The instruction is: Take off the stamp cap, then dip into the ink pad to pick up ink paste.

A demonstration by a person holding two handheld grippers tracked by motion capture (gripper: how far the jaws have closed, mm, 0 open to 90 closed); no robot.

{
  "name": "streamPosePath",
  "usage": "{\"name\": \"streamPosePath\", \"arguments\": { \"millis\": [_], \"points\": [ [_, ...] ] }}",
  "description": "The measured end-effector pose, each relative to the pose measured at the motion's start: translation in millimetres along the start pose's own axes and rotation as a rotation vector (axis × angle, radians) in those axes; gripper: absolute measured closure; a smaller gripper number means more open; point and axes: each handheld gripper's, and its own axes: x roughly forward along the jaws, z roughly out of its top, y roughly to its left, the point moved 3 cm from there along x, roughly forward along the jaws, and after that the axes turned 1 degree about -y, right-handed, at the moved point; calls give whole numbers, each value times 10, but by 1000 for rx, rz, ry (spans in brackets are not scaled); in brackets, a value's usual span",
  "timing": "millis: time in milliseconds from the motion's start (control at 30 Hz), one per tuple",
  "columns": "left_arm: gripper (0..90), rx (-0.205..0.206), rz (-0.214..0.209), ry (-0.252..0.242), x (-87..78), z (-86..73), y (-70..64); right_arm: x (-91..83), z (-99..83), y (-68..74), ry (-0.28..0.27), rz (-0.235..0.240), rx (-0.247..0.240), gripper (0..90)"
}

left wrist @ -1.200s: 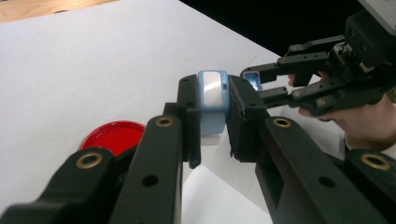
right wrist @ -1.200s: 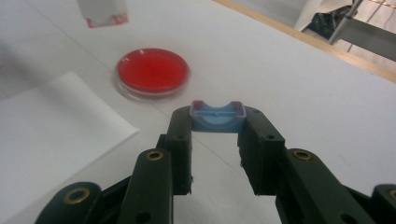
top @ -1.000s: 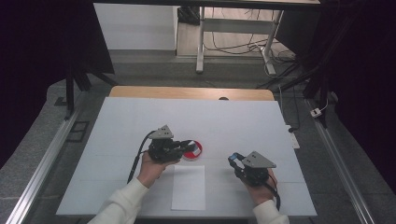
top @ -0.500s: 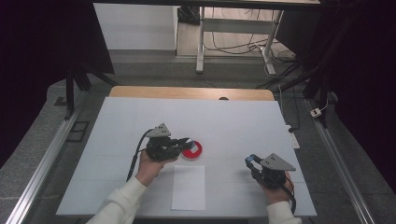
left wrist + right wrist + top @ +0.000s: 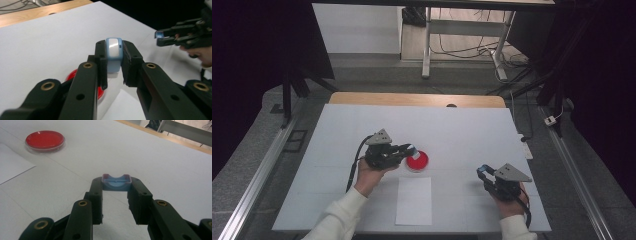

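Observation:
A round red dish (image 5: 417,161) with a clear rim lies mid-table. My left gripper (image 5: 411,149) hovers just left of it and partly over it, shut on a small light-blue piece with a white face (image 5: 114,51). Part of the red dish (image 5: 70,75) shows under those jaws. My right gripper (image 5: 482,170) is near the front right of the table, well apart from the dish, shut on a small blue cap-like piece (image 5: 116,182). From the right gripper view the red dish (image 5: 45,140) lies far off at the upper left.
A white paper sheet (image 5: 414,200) lies on the table just in front of the dish. The white tabletop (image 5: 462,130) has a wooden strip (image 5: 412,99) along its far edge. Metal rails run down both sides of the table.
My right gripper has moved right and back toward the front edge with the blue piece, away from the dish. The left gripper has barely shifted.

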Motion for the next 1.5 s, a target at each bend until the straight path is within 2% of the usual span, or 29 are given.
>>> {"name": "streamPosePath", "arguments": {
  "millis": [133,667,1133,1500],
  "points": [
    [760,22,16,12,6,3,4,-20,-1,-13,-2,-4,9,659],
    [760,28,55,50,83,1,147,3,-6,14,4,8,8,659],
    [760,65,102,138,303,-69,249,13,-13,15,15,8,5,658],
    [760,77,103,175,428,-111,312,14,-24,21,24,4,5,658]
  ]
}}
